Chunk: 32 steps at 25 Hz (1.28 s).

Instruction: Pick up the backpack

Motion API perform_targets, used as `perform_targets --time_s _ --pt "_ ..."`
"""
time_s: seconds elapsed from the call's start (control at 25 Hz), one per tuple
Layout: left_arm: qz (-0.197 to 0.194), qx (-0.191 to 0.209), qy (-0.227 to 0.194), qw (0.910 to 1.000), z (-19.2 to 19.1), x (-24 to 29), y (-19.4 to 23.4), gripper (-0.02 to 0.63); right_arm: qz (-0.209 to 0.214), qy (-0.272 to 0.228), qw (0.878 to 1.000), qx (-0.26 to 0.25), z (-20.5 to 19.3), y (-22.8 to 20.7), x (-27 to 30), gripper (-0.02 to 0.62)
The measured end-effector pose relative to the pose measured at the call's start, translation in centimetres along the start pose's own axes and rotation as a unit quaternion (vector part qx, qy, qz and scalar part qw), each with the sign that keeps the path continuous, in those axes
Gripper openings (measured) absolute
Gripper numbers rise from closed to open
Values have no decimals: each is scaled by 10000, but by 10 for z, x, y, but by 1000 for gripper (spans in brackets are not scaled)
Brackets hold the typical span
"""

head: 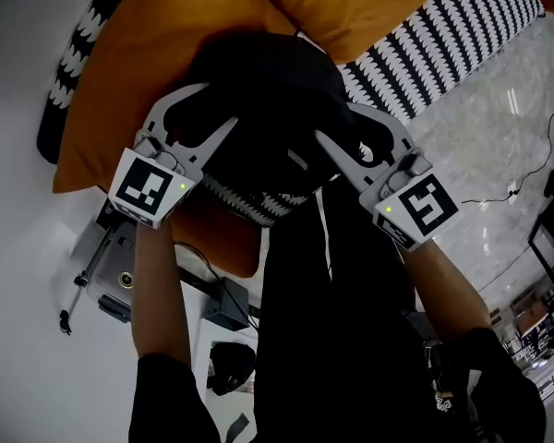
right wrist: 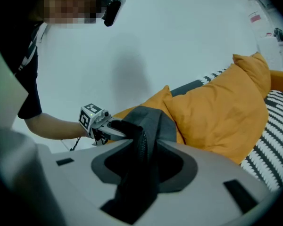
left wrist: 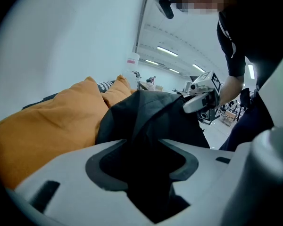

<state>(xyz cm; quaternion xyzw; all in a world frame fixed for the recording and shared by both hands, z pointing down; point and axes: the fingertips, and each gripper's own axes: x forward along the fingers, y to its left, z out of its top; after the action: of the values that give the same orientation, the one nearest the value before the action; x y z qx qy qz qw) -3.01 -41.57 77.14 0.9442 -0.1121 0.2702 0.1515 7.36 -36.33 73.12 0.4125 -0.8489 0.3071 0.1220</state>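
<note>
From the head view, the black backpack (head: 268,100) sits on the orange cushion (head: 129,72), towards its near edge, with the left gripper (head: 220,105) and right gripper (head: 334,122) flanking it. In the left gripper view its fingers (left wrist: 70,180) stand spread, with dark fabric between them that is not yet pinched. In the right gripper view the fingers (right wrist: 212,173) pinch a mesh-edged fold. The grasping step is in hand. Next, I judge, the left must clench before both lift together.

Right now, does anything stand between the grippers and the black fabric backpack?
Nothing visible does. The black fabric backpack lies on the orange cushion, its fabric between the jaws of the left gripper and the right gripper.
</note>
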Motion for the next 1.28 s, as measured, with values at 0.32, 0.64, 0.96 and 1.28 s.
perform_targets --time_s 0.32,0.64,0.96,1.28 --pt "24 8 -201 9998 -11 -15 -2 145 -54 178 9998 -100 -12 15 5 101" --pt "-18 -170 -83 9998 -5 -14 -16 100 248 137 9989 -384 -7 19 -7 70" --pt "149 -417 -85 9990 -5 -32 -35 84 471 339 9971 -489 -14 32 -12 54" --pt "308 -695 -45 9971 -7 -56 -64 81 758 866 9914 -621 -25 56 -25 44"
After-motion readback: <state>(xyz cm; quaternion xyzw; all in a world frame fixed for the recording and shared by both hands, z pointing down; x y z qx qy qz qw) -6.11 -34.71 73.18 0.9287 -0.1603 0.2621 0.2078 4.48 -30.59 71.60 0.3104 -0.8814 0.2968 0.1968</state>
